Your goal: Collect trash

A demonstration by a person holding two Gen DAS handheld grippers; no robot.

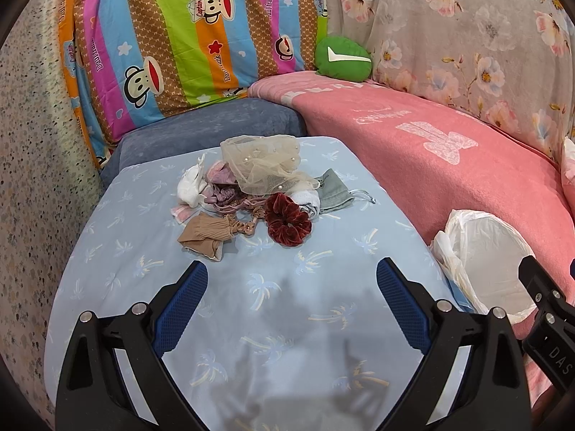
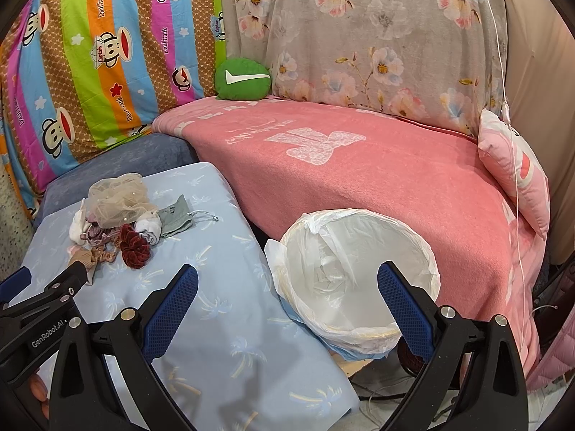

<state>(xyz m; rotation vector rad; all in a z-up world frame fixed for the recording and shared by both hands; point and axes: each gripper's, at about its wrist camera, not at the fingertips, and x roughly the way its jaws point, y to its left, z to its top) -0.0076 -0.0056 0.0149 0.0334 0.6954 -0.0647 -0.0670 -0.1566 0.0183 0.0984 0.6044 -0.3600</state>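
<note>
Both tongs gape wide and empty: left tongs (image 1: 291,280), right tongs (image 2: 287,280). The beige mesh pouch (image 1: 262,165) half-hides the trash pile; the bin liner (image 2: 359,269) interior is unclear.

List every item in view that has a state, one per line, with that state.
Left tool: open, empty, above the blue sheet.
Right tool: open, empty, in front of the bin.
Bin: open, white liner fitted, nothing clearly inside.
Red scrunchie: lying loose at the pile's near edge.
Beige mesh pouch: crumpled on top of the pile.
Grey drawstring pouch: lying flat, cord loose.
Tan pouch: cinched, on its side.
</note>
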